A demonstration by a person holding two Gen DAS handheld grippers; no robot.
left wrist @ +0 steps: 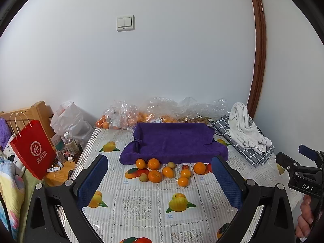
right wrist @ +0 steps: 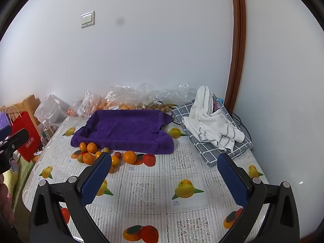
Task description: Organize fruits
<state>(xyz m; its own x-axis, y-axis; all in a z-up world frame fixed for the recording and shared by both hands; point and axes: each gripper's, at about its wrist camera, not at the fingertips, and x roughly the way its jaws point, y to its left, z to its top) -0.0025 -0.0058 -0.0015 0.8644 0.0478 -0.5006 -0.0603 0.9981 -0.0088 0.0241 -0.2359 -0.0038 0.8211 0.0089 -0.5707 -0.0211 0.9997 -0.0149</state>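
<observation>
While the left gripper and right gripper hover nearest with jaws spread wide and nothing between them, the fruits lie beyond. Small glossy oranges and a few paler, reddish ones cluster against the near edge of the purple towel tray, with crinkled plastic bags behind it.

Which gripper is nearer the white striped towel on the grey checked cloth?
Right. The right gripper points just left of the white striped towel; the left gripper faces the loose oranges, farther left.
</observation>
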